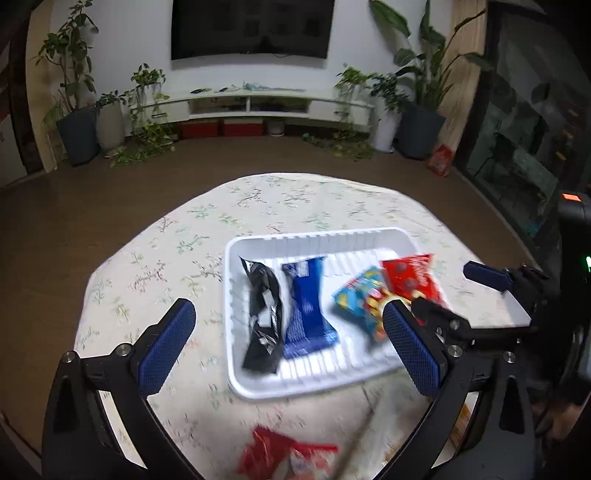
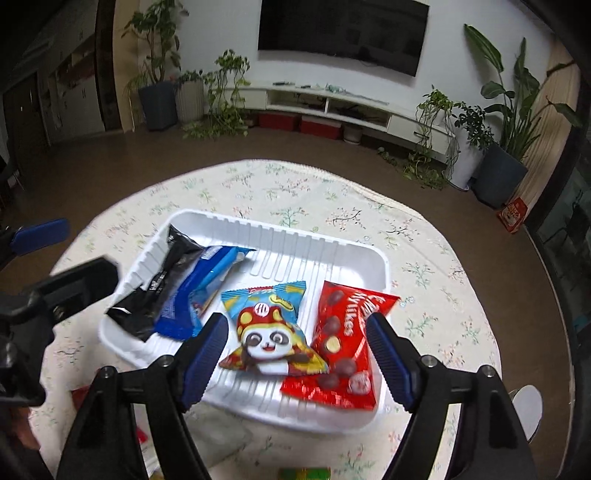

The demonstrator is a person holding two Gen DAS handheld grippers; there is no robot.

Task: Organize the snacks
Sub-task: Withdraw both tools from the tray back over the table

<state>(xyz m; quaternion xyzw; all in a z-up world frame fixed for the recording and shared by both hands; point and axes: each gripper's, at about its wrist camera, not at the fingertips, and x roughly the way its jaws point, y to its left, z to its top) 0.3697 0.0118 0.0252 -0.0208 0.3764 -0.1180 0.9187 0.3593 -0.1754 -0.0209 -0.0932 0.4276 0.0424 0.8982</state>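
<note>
- At the bottom edge of the left wrist view, a blurred red and white snack packet [image 1: 288, 456] lies on the worktop [image 1: 166, 258], which is covered with a floral cloth, just below the tray.
- The left gripper [image 1: 288, 339] fills the lower corners of its own view, jaws spread wide with nothing between them; its blue pads frame the near part of the white tray [image 1: 236, 380].
- The right gripper [image 2: 295, 354] hangs over the near edge of the tray [image 2: 258, 229], jaws spread and empty, with the panda packet [image 2: 269, 332] showing between its pads.
- In the tray, from left to right in the right wrist view: a black packet [image 2: 159, 288], a blue packet [image 2: 199, 291], the light blue panda packet, and a red chocolate packet [image 2: 343, 343] whose far corner rests over the tray's right rim.
- A green object [image 2: 304, 473] sits at the bottom edge of the right wrist view; what it is cannot be told.
- Beyond the worktop lies brown floor, then a white TV shelf [image 1: 258, 103] under a dark wall screen [image 1: 251, 27], with potted plants [image 1: 74, 92] on both sides.
</note>
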